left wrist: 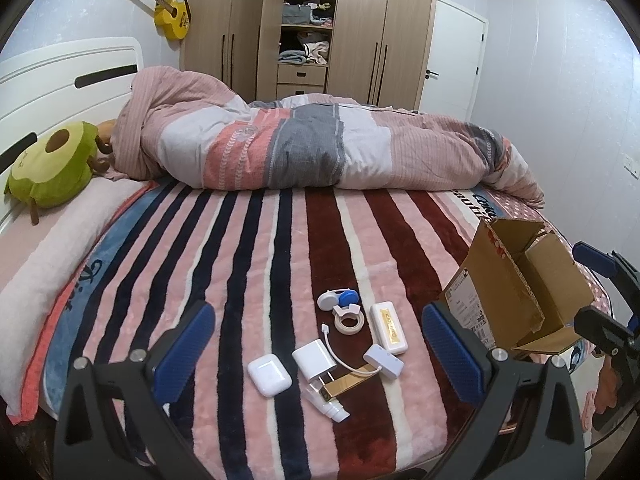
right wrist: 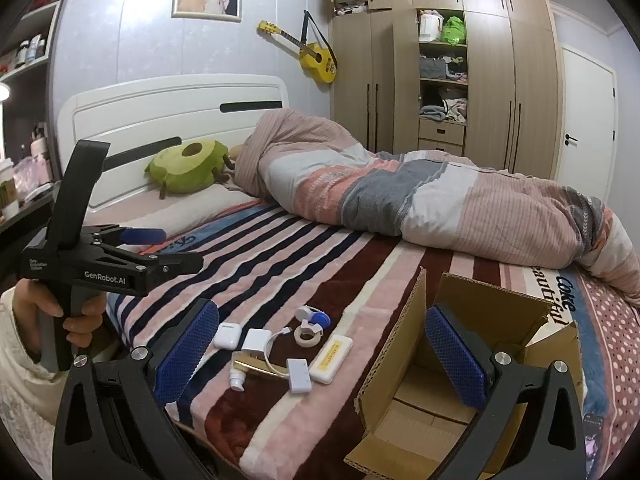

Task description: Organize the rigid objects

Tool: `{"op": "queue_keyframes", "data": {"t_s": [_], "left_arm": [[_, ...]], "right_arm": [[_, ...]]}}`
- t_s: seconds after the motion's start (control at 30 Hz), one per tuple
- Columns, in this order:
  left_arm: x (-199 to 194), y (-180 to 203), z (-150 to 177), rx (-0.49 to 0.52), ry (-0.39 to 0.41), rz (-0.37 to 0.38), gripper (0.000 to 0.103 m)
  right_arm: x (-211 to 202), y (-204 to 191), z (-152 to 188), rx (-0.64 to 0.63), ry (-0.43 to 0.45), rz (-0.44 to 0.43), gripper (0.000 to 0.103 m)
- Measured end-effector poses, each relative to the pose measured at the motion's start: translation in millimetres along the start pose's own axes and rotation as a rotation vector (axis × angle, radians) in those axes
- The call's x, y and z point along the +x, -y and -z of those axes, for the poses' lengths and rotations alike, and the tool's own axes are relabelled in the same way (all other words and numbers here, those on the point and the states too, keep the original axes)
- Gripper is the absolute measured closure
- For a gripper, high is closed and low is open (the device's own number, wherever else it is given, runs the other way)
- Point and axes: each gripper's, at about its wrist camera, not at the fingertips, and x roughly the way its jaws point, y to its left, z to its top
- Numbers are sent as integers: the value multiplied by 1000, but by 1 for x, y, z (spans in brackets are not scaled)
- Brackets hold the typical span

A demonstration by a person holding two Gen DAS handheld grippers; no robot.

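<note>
Several small white items lie on the striped blanket (left wrist: 280, 248): an earbud case (left wrist: 269, 374), a charger block (left wrist: 313, 365) with cable, a small white hub (left wrist: 383, 360), a white box with a gold label (left wrist: 389, 328), a tape roll (left wrist: 349, 322), a blue-and-white holder (left wrist: 339, 299) and a gold-capped tube (left wrist: 340, 394). They also show in the right wrist view, with the earbud case (right wrist: 226, 335) at the left. An open cardboard box (right wrist: 452, 392) stands to their right. My left gripper (left wrist: 318, 344) is open and empty above the items. My right gripper (right wrist: 322, 350) is open and empty, its right finger over the box.
A rolled quilt (left wrist: 320, 140) lies across the far side of the bed. A green avocado plush (left wrist: 52, 164) rests by the white headboard. A wardrobe (left wrist: 312, 24) and a yellow guitar (left wrist: 168, 8) are at the back wall. The left gripper's body (right wrist: 112, 268) shows at left.
</note>
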Motion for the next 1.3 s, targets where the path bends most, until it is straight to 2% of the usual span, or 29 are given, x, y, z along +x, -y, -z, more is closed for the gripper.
{"op": "queue_keyframes", "data": {"t_s": [1.3], "left_arm": [[-9, -3, -2, -9, 7, -6, 0]], "right_arm": [[-1, 3, 8, 24, -16, -2, 0]]}}
